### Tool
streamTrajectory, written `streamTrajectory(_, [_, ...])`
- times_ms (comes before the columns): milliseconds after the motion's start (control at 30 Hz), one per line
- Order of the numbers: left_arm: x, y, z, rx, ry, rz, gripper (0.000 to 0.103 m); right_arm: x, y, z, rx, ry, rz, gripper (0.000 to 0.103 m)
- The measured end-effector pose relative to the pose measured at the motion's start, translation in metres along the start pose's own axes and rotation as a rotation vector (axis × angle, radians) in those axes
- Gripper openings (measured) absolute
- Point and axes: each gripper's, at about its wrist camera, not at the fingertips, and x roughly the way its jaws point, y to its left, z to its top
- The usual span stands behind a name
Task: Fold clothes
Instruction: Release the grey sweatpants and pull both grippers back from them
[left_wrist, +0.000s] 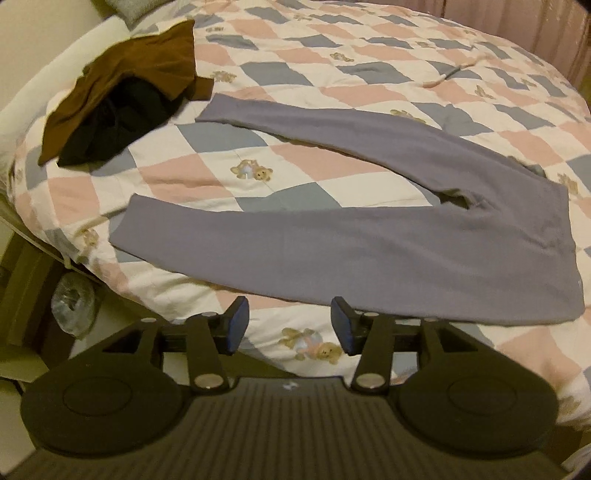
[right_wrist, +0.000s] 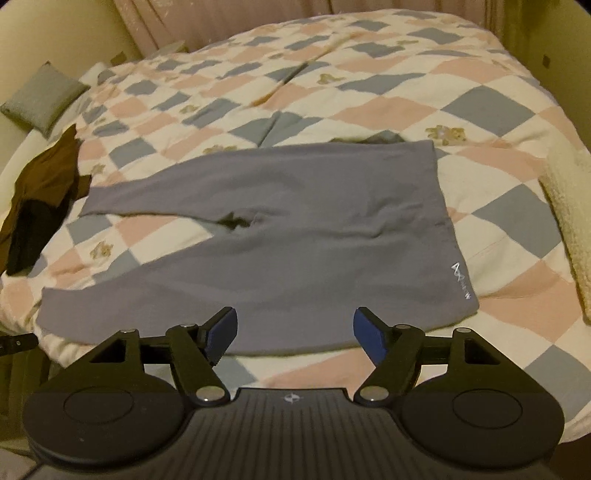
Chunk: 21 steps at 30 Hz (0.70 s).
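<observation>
Grey-purple leggings lie flat on the checkered quilt, legs spread apart in a V toward the left, waistband at the right. The right wrist view shows the same leggings with a small white logo by the waistband. My left gripper hovers above the near edge of the closer leg, open, nothing between its blue pads. Over the near hem by the waist, my right gripper stands wide open and empty, its blue pads apart from the cloth.
A brown garment heaped over black clothing sits at the quilt's far left; the brown garment also shows in the right wrist view. A grey pillow lies at the back left, a cream fleece blanket along the right edge. Bed edge and floor at left.
</observation>
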Motion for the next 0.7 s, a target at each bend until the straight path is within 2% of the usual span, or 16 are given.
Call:
streamTrajectory(267, [-0.016, -0.01, -0.017, 0.045, 0.011, 0.01, 0.051, -0.018, 0.007, -0.018, -0.033, 0.033, -0.02, 0.081])
streamTrajectory(700, [-0.035, -0.029, -0.034, 0.08, 0.021, -0.002, 0.057, -0.035, -0.009, -0.039, -0.017, 0.079, -0.044, 0.083])
